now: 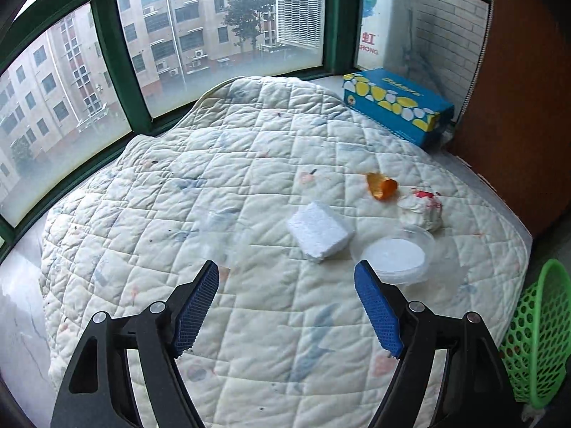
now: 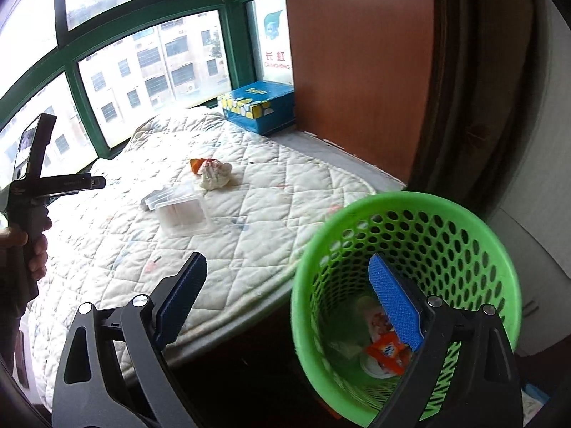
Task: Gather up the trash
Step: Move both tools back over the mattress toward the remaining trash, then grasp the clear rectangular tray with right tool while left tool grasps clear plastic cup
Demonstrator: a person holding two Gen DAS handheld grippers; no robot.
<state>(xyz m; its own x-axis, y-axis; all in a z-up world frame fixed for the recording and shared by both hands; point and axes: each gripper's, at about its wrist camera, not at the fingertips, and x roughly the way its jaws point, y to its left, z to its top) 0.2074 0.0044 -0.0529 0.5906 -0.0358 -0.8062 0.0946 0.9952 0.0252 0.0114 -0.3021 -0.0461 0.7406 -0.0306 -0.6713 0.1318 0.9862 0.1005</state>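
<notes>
1. Nearest the left wrist camera, the left claw hangs over the quilted pad with its blue pads spread wide and nothing between them.
2. Just past its right-hand pad sits a clear round plastic container with something white inside, resting on the quilt.
3. Beside that container, toward the middle of the pad, lies a white foam block; a faint clear plastic piece lies a little further to the other side, hard to make out.
4. Behind the round container rests a crumpled white wad with red marks, and just beyond it an orange wrapper.
5. At the far corner of the sill, against the brown wooden panel, stands a blue tissue box with yellow and white dots.
6. Behind everything runs the green-framed window, with apartment blocks outside.
7. Off the edge of the quilt, the right claw is also spread wide and empty; one pad is over the pad's border, the other over the mouth of the green perforated basket.
8. Down in that basket lie an orange packet and some pale scraps.
9. From the right wrist view a hand shows at the frame's edge, gripping the handle of the other tool.
</notes>
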